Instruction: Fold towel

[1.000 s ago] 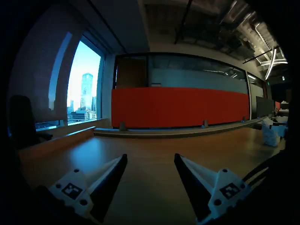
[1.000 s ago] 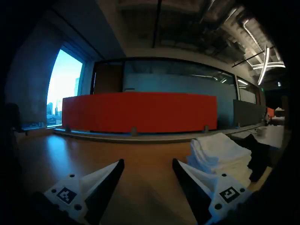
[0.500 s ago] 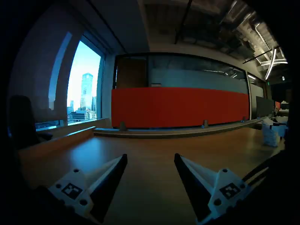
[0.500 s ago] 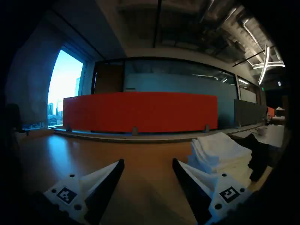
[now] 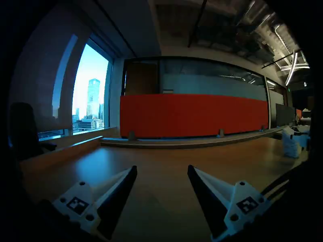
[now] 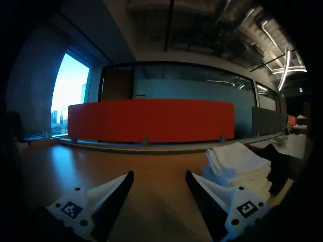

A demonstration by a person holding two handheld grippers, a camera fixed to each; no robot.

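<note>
Unmoved, splayed wedge-fingered right claw [image 6: 159, 172] faces folded white towels [image 6: 238, 161].

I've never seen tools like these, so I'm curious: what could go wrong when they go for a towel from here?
The white towel stack sits off to the side of the open right gripper; a pinch may well catch several layers or tip the pile. The dark cloth beside it might get snagged too. Both grippers sit low, so the left gripper could scrape the wooden table.
</note>
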